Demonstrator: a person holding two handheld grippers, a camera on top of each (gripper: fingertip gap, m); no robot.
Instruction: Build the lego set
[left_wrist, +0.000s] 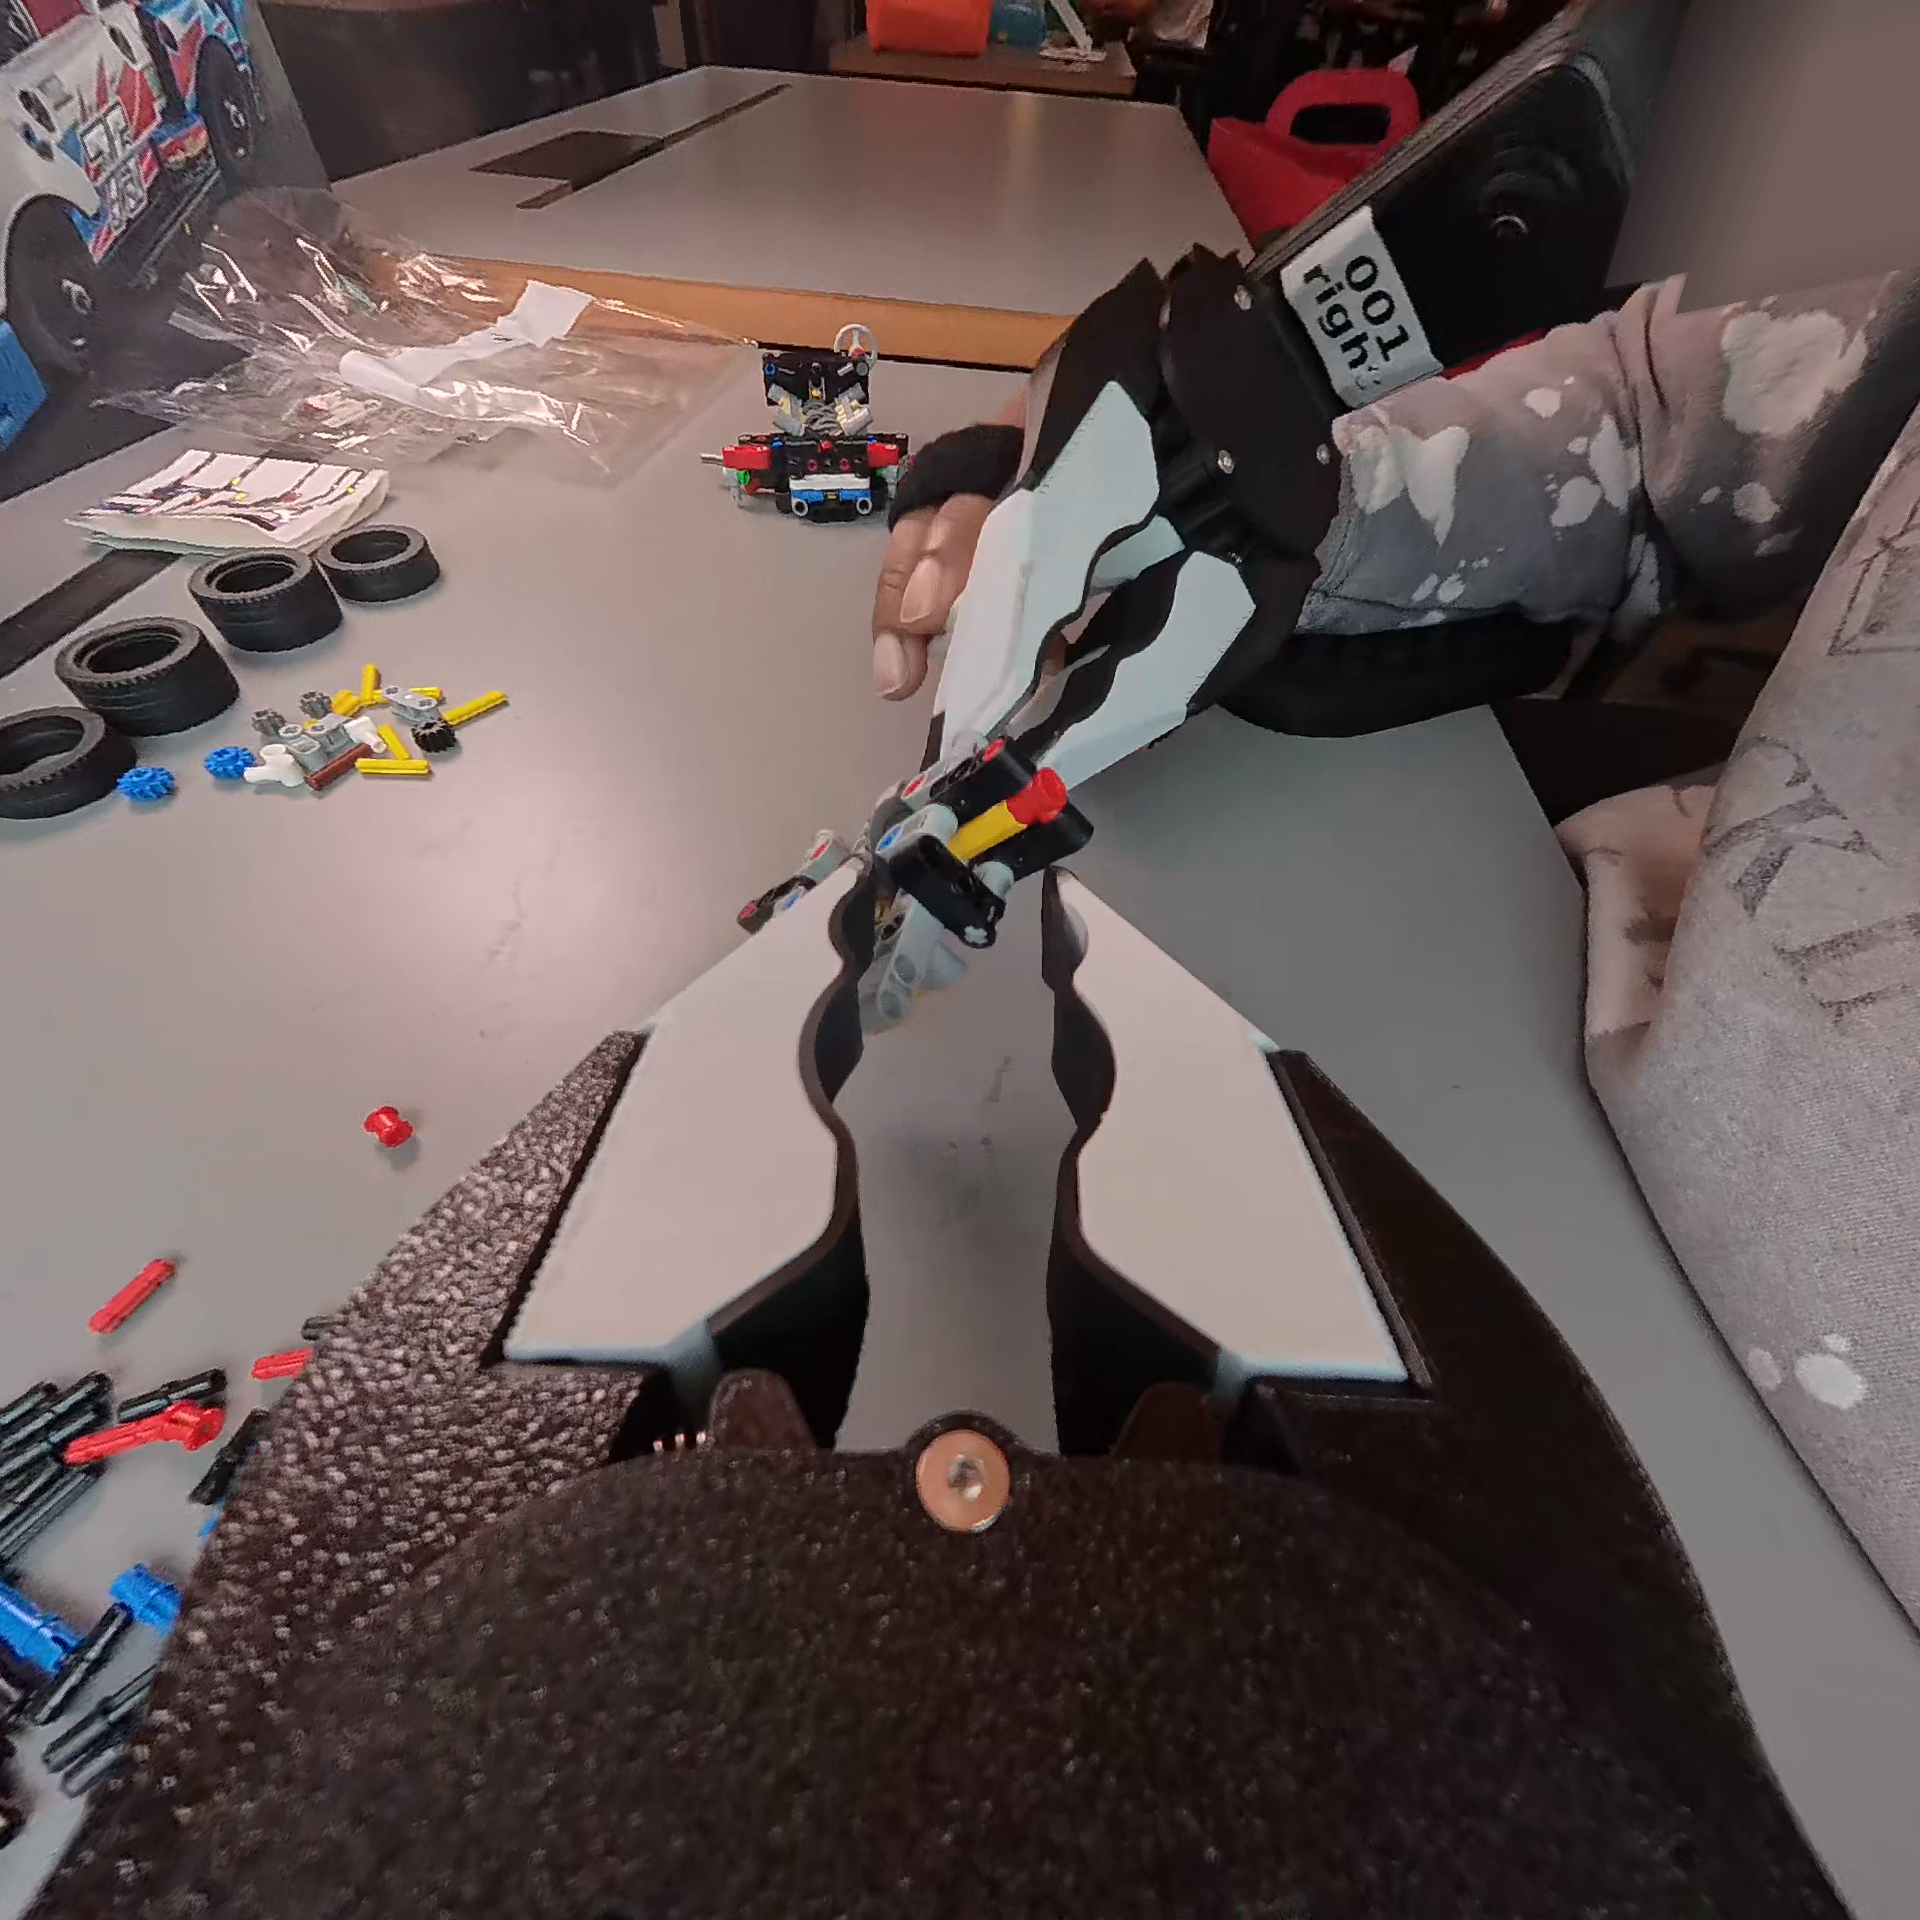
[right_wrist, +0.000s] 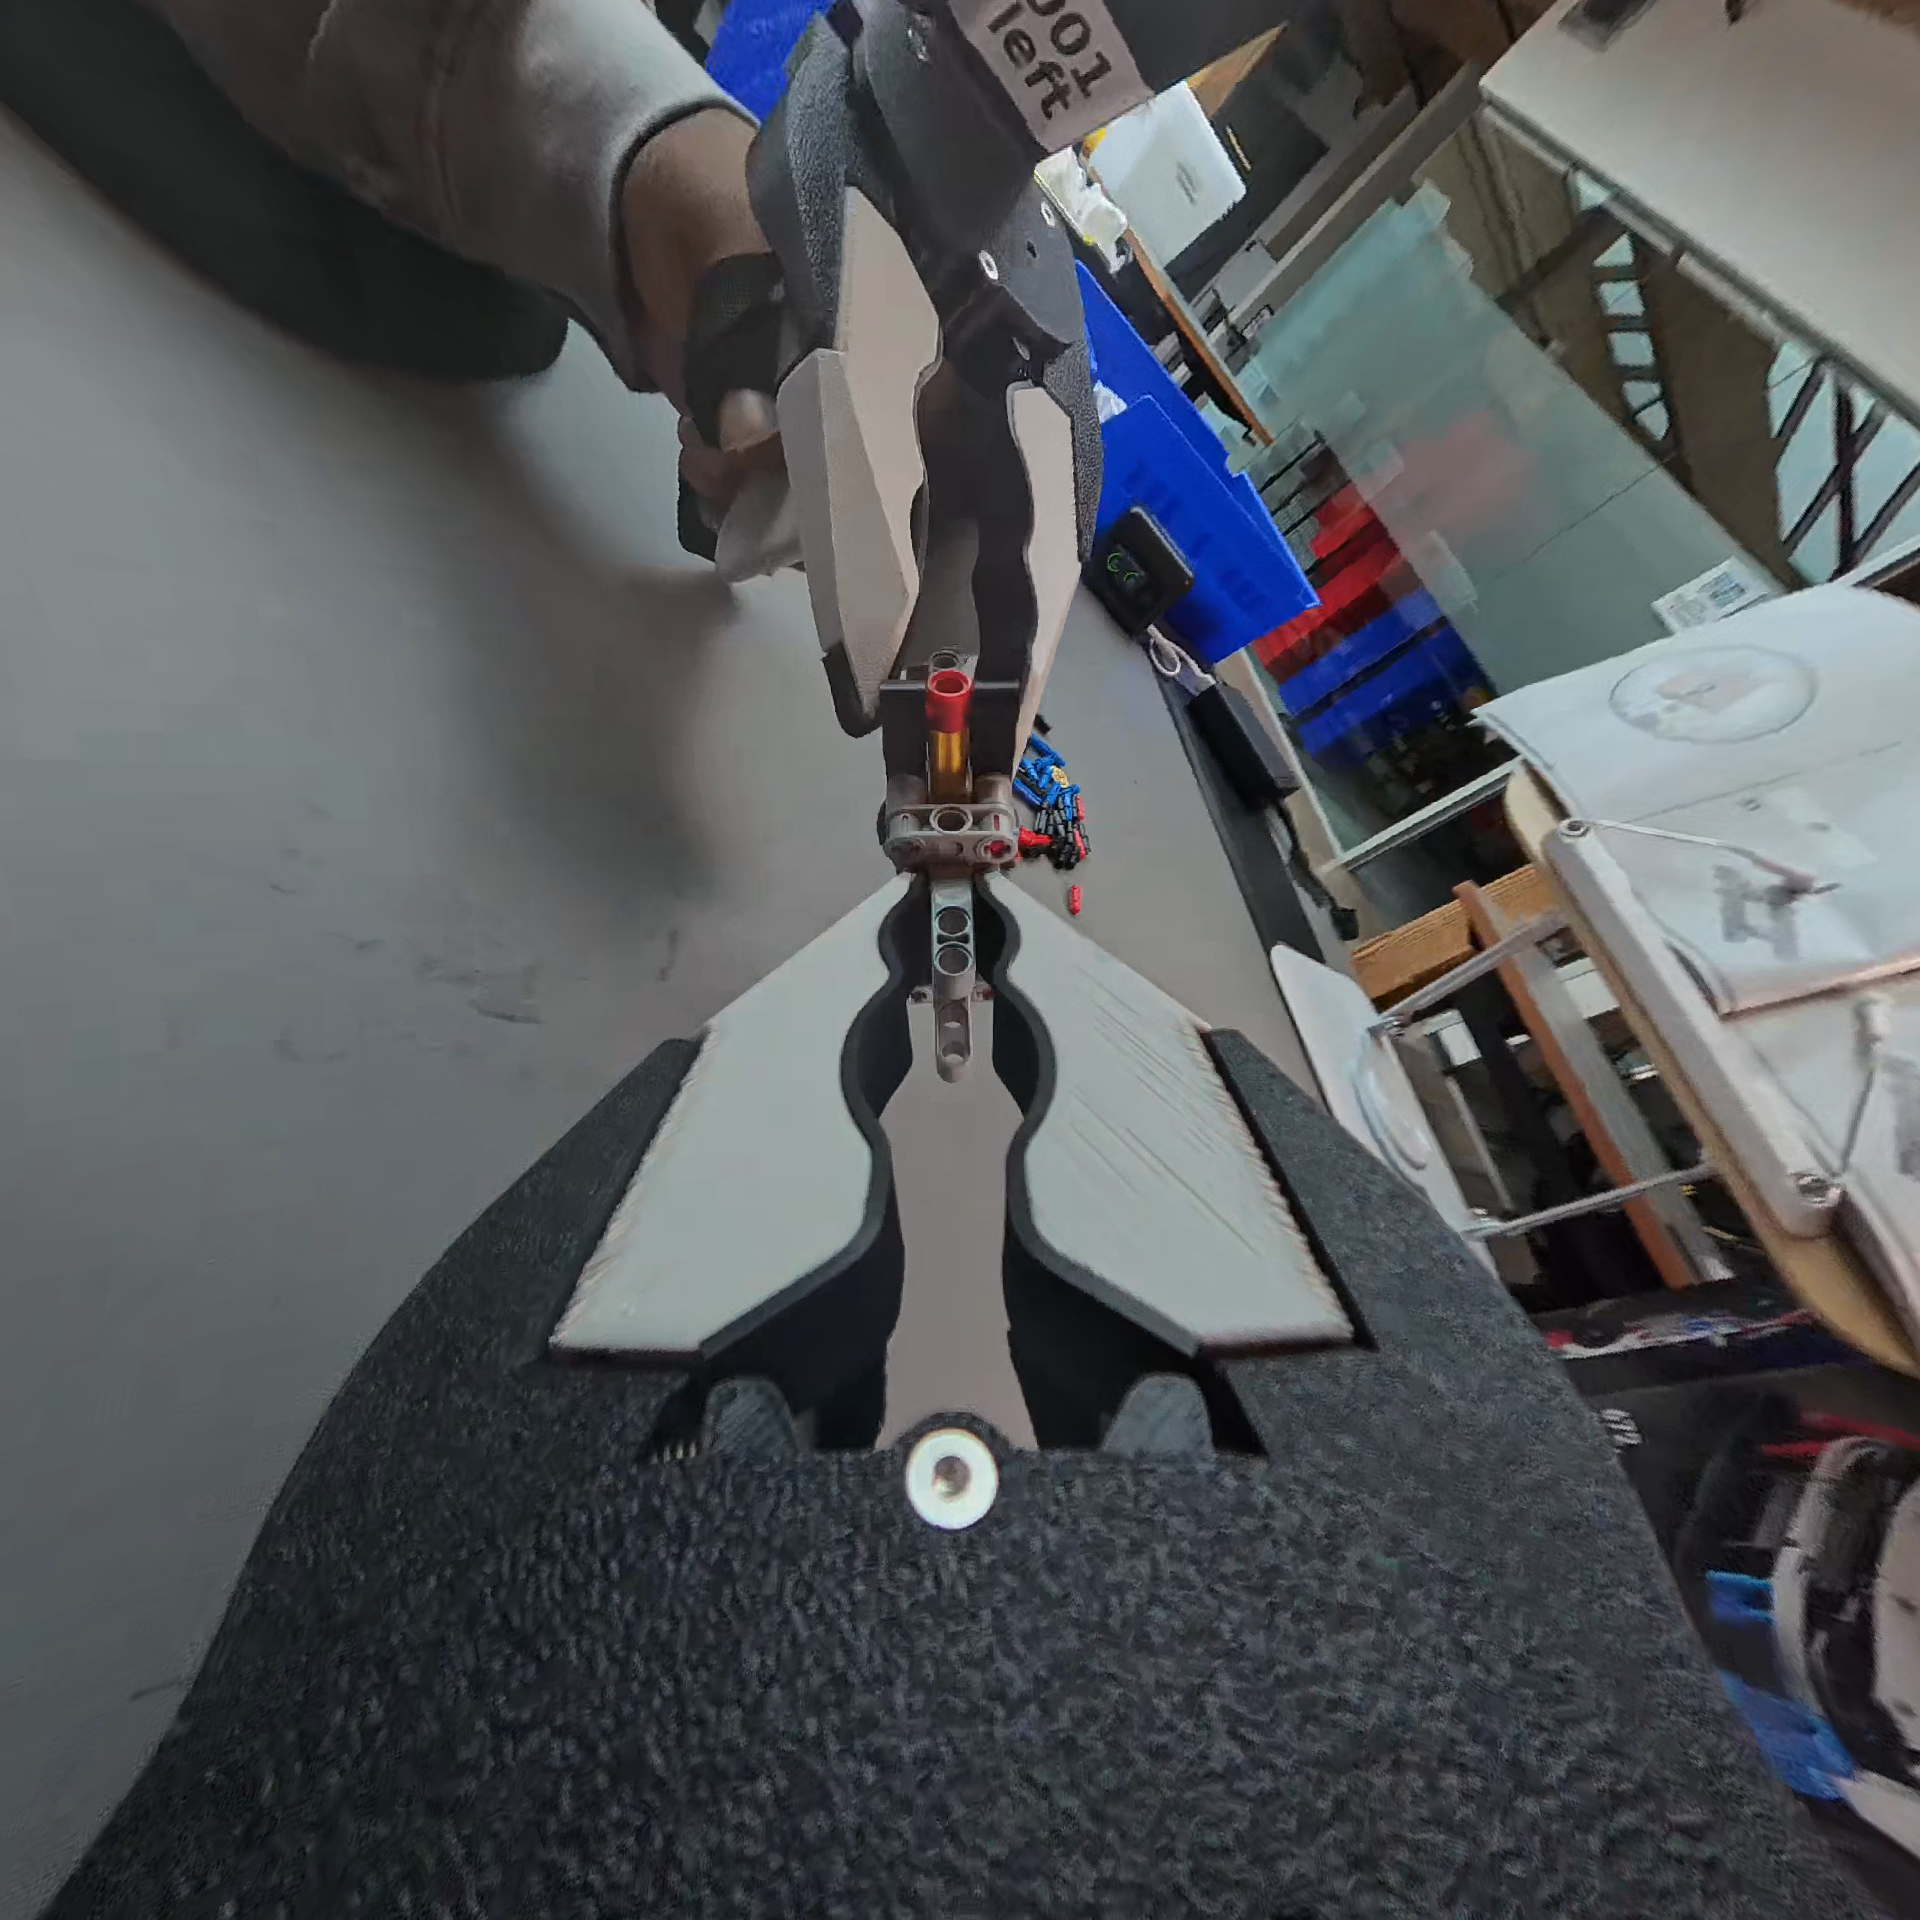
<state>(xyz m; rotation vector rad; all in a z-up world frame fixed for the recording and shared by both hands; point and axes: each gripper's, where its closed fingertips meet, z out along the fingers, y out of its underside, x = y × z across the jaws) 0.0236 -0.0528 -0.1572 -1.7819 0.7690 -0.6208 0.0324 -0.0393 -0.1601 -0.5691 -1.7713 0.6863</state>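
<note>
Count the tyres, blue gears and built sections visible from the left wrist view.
Tyres: 4
Blue gears: 2
Built sections: 2 (standing one, held one)
Total: 8

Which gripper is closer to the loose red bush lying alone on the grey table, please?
Left. The left gripper is above and to the right of the red bush; the right gripper reaches in from farther right, beyond the small assembly between them.
</note>
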